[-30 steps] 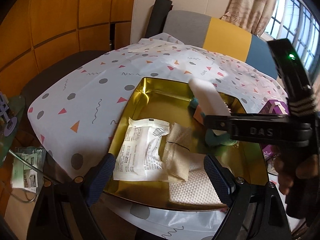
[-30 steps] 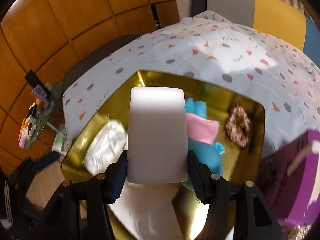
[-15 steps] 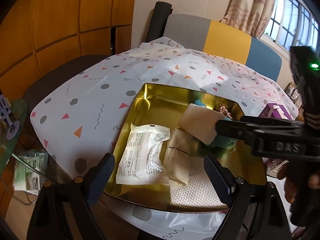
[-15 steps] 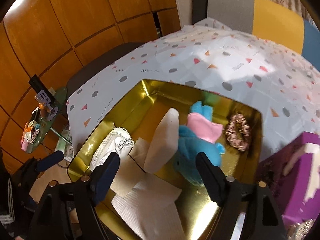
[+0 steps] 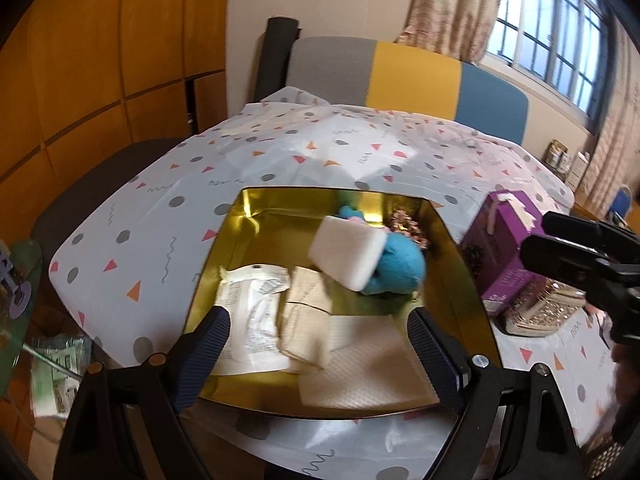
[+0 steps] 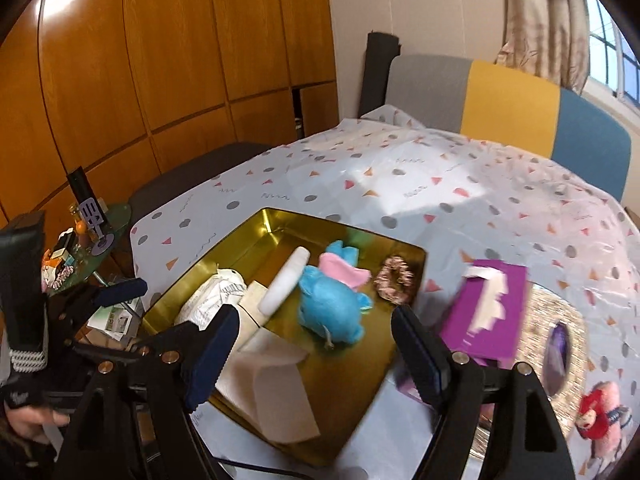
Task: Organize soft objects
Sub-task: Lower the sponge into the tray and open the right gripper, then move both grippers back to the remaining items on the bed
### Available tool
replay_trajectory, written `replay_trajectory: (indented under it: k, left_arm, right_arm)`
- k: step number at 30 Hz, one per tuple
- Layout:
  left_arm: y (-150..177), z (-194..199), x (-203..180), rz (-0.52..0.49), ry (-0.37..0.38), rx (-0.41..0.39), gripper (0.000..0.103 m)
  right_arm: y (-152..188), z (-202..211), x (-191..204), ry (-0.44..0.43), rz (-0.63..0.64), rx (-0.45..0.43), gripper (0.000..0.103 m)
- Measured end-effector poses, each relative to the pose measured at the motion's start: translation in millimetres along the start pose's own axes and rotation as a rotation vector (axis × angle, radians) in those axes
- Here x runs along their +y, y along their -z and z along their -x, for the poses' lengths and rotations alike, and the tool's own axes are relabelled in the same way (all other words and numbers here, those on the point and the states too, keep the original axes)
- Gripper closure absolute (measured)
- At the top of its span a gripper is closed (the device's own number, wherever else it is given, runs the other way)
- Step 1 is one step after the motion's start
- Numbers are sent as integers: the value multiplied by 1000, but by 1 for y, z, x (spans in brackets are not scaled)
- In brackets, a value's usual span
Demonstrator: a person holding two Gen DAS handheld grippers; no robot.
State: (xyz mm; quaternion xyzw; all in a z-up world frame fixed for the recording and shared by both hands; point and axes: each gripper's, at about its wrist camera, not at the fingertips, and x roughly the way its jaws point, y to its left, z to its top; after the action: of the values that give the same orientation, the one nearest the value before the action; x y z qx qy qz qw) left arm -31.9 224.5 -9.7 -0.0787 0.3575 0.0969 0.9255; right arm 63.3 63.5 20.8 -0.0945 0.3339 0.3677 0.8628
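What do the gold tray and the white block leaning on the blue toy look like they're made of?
Gold tray: probably thin metal, polished; its walls mirror the light. White block: likely foam sponge; matte, with soft rounded edges. Blue toy: plush fabric, fuzzy surface.

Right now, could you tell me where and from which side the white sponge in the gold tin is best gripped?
Grip the white sponge across its two broad flat faces, near the raised upper end. It stands on edge, leaning against the blue plush toy, so the thin rim faces up. Come from above with the right gripper, jaws either side of the slab, probably clear of the gold tin.
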Motion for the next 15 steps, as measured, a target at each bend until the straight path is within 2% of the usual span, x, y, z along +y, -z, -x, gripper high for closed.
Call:
replay_trajectory:
  k: [8,15]
  left_arm:
    - [0,4,-32,-79,51,2,12]
    - [0,12,-70,-182,119,-6,12]
  right_arm:
    - [23,52,-42,78,-58,-47,23]
    - [48,110,-116,235,-221,-115,23]
